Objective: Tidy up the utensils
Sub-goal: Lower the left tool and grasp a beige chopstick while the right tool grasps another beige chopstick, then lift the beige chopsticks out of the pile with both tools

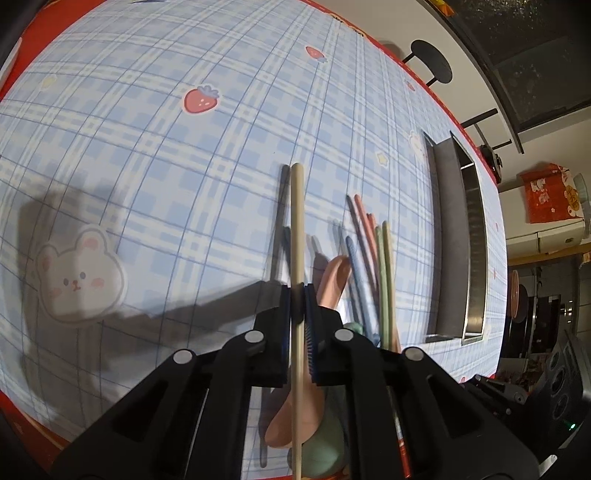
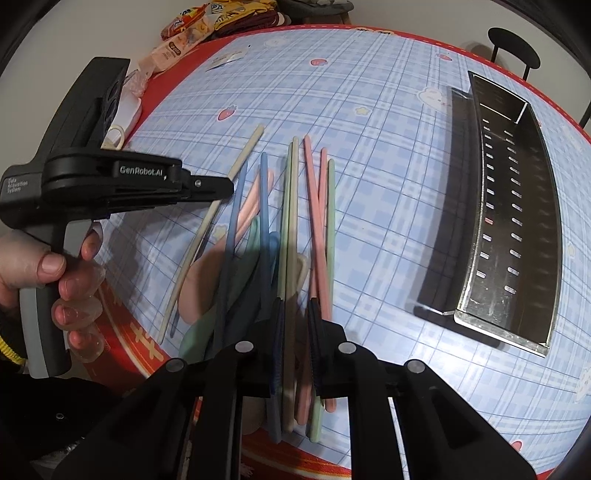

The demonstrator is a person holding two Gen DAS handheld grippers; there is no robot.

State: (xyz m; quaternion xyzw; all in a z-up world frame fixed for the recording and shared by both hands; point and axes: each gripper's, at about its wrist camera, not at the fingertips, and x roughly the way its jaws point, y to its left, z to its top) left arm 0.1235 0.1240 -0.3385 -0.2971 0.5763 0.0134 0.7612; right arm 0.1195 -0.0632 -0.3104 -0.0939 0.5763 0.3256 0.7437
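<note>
One beige chopstick (image 1: 297,236) clamped in left gripper (image 1: 297,295) | right gripper (image 2: 297,314) parted | metal tray (image 2: 546,206) bare

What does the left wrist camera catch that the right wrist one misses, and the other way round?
Only the left wrist view shows the left claw from behind, shut on a beige chopstick, and a bear sticker on the cloth.

Only the right wrist view shows the person's left hand gripping the handle, the snack packets beyond the table, and the right claw, open above the pile.

Both show the coloured chopsticks, the metal tray and the blue checked tablecloth.
</note>
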